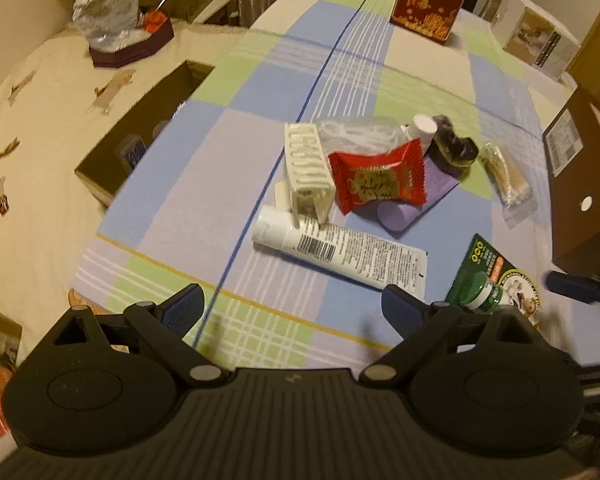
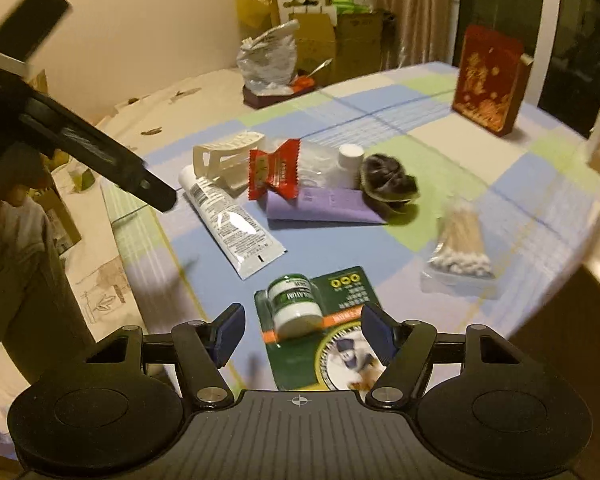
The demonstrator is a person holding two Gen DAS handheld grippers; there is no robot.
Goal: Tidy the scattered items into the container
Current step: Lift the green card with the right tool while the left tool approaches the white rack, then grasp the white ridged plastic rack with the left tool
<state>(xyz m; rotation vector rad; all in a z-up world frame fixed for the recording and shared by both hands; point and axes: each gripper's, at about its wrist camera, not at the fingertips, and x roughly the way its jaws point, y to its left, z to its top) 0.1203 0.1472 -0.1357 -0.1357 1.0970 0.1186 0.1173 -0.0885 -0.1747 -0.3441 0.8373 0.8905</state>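
Note:
A pile lies on the checked cloth: a white tube (image 1: 340, 252) (image 2: 232, 220), a white claw clip (image 1: 308, 172) (image 2: 228, 158), a red snack packet (image 1: 378, 178) (image 2: 274, 170), a purple tube (image 1: 416, 196) (image 2: 324, 206), a dark hair tie (image 1: 452, 144) (image 2: 388, 180) and a bag of cotton swabs (image 1: 508, 184) (image 2: 460, 248). My left gripper (image 1: 294, 308) hovers open, short of the white tube. My right gripper (image 2: 302, 332) is open, with a green-and-white jar (image 2: 296, 306) on its green card (image 1: 496, 276) between the fingers, untouched. An open brown box (image 1: 140, 136) sits left of the pile.
A red gift box (image 1: 424, 0) (image 2: 486, 80) stands at the far end. A crumpled bag on a dark tray (image 1: 120, 24) (image 2: 268, 68) sits back left. Another brown box (image 1: 580, 184) stands at the right. The table edge (image 2: 596, 268) curves near the swabs.

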